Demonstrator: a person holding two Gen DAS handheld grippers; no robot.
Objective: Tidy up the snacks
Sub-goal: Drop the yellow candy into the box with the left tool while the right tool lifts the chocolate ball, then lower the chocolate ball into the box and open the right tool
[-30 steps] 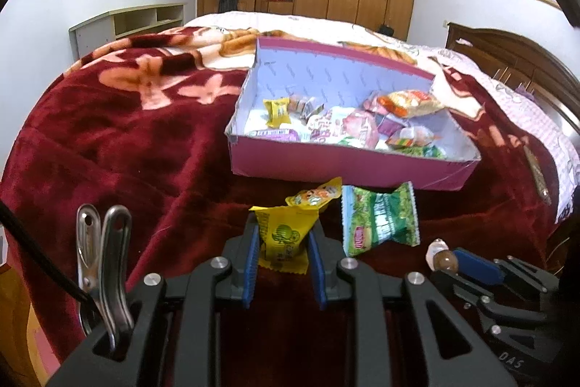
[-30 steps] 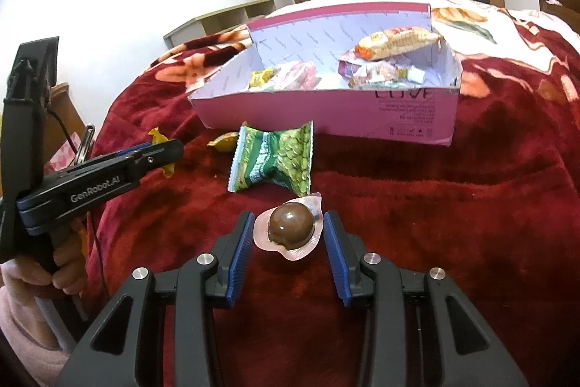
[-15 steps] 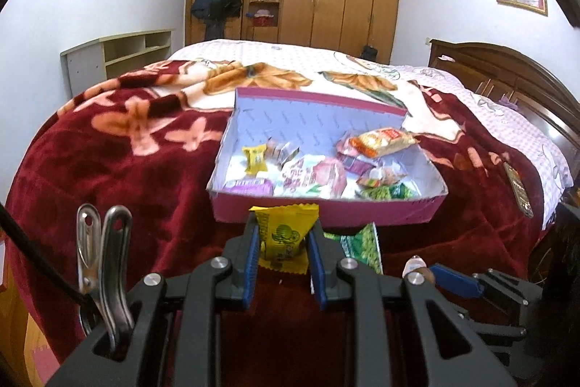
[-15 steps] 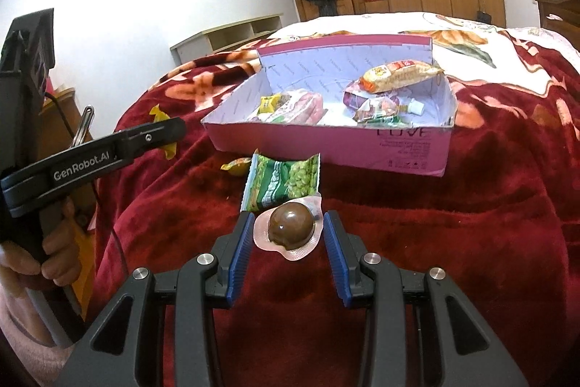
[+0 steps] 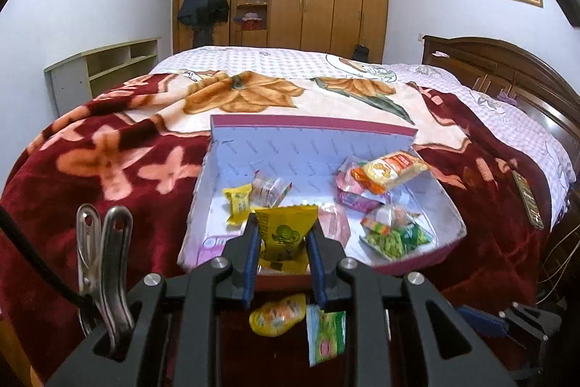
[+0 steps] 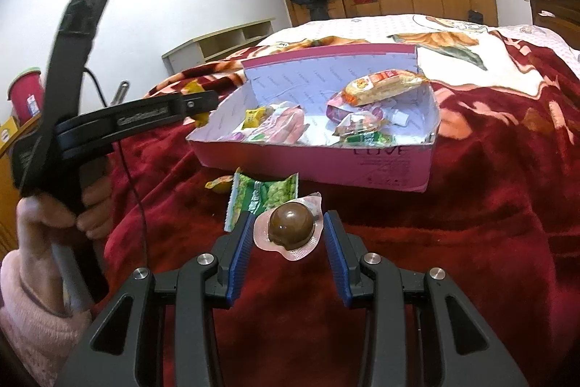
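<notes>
Both grippers hold snacks: my left gripper [image 5: 282, 238] pinches a yellow packet [image 5: 285, 234] at lower centre; my right gripper [image 6: 288, 234] grips a brown chocolate ball [image 6: 291, 228].

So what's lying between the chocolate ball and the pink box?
In the right wrist view, a green snack packet lies on the blanket between the chocolate ball and the pink box.
</notes>
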